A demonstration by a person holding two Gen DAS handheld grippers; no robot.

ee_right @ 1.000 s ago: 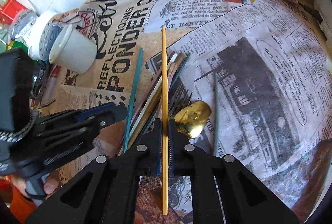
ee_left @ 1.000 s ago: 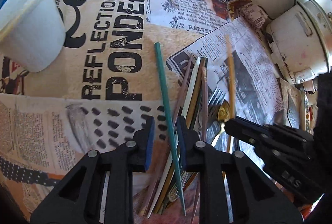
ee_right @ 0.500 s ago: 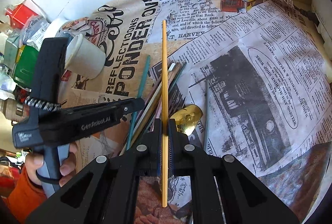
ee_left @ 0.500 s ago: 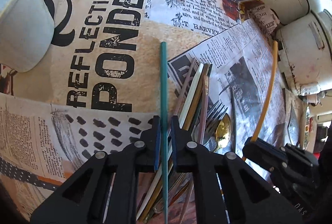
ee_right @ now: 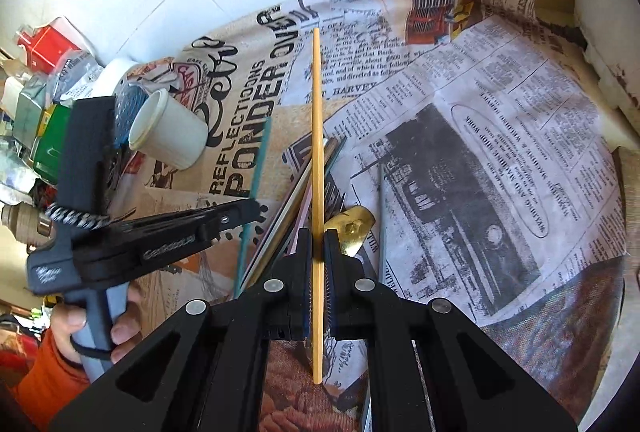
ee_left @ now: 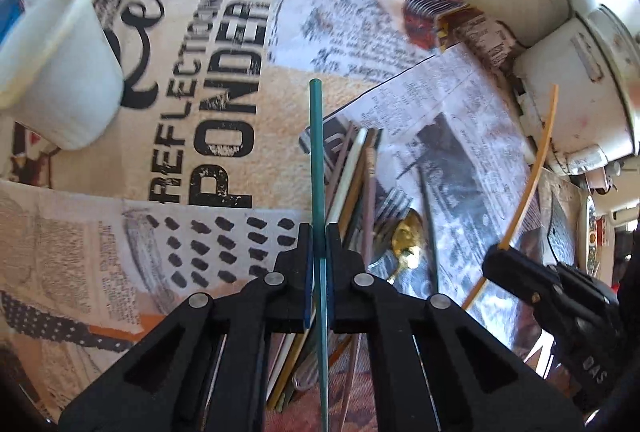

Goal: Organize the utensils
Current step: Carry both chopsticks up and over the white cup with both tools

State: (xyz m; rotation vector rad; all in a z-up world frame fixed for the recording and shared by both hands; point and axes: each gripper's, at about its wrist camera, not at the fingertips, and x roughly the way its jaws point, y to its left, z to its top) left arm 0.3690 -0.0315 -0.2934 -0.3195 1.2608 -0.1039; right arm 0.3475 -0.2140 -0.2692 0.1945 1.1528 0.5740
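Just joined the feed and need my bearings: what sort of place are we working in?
Probably a home kitchen or dining table. A newspaper-print tablecloth covers it, a pile of chopsticks, fork and gold spoon lies loose on it beside a white cup, and a white appliance, perhaps a rice cooker, stands at the wall.

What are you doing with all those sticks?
A person is sorting utensils on a table covered with a newspaper-print cloth. The left tongs are shut on a green chopstick, and the right tongs are shut on a yellow chopstick. More chopsticks, a fork and a gold spoon lie in a pile on the cloth. A white cup lies tipped on its side nearby, with nothing in it that I can see.
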